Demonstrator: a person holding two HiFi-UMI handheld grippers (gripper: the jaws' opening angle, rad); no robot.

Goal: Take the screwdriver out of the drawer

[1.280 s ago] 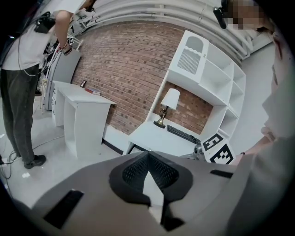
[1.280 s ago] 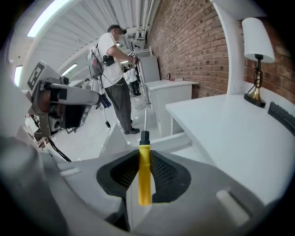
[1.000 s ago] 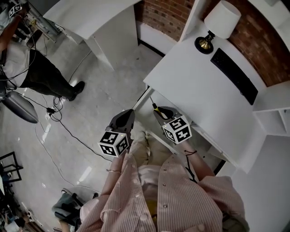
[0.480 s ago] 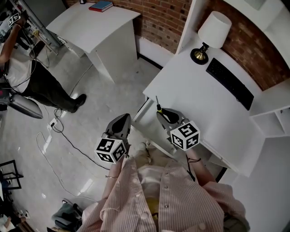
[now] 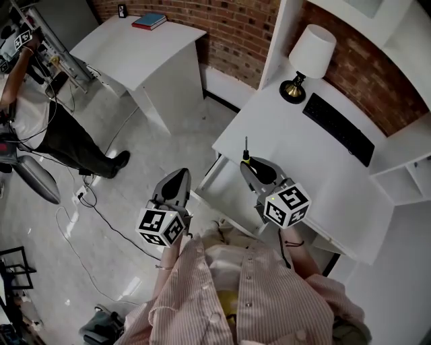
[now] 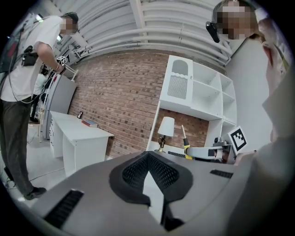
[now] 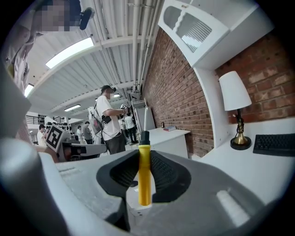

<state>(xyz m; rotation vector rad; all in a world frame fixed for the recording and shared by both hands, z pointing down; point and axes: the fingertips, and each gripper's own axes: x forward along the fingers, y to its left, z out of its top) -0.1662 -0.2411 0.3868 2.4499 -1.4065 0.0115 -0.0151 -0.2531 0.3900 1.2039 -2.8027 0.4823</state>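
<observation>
A screwdriver [image 7: 144, 177] with a yellow handle and a black collar stands upright between the pads of my right gripper [image 7: 144, 159], which is shut on it. In the head view that gripper [image 5: 253, 166] hovers over the near-left corner of the white desk [image 5: 303, 158], and the screwdriver's thin shaft [image 5: 246, 145] pokes out past its tip. My left gripper [image 5: 176, 182] hangs over the floor to the left, its jaws shut with nothing between them [image 6: 148, 157]. The white drawer [image 5: 217, 191] shows below the desk edge between the two grippers; I cannot see inside it.
On the desk stand a lamp [image 5: 306, 54] and a black keyboard [image 5: 339, 128]. A second white desk [image 5: 145, 50] with a book [image 5: 149, 20] is at the back left. A person [image 5: 47, 121] stands at the left, with cables [image 5: 87, 195] on the floor.
Both grippers have risen. The right one has carried the screwdriver up from beside the drawer to above the desk's corner. The left one rose a little less.
</observation>
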